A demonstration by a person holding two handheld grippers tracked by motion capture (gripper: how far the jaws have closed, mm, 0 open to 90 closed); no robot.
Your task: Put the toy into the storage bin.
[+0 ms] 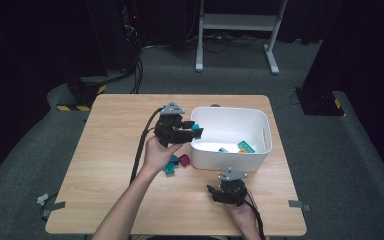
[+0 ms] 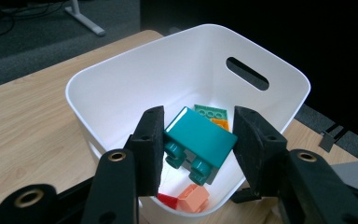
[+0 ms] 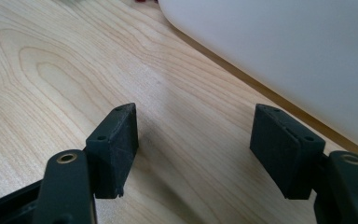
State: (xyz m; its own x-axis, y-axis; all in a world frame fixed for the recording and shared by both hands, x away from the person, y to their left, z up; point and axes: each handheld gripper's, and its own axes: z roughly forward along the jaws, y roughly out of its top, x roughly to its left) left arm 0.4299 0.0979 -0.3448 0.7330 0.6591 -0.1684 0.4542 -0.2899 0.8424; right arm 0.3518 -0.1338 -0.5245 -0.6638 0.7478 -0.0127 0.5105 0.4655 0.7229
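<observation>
No legible text, labels, brands or nos. in any view; teal brick point(image 2: 199, 142) faces plain, studs too small to show any mark; white bin point(image 2: 121, 79) walls blank, no sticker or print; table point(image 1: 115, 150) bare wood grain, no markings; black/yellow hazard stripes point(image 1: 75, 107) on floor by the table's far left corner are a pattern only, no wording; gripper bodies carry no readable ID.

Loose bricks, one magenta point(image 1: 184, 160) and two teal point(image 1: 170, 166), are lying on the wooden counter point(image 1: 110, 150) just left of center. A white frame point(image 1: 237, 22) is standing on the far floor.
</observation>
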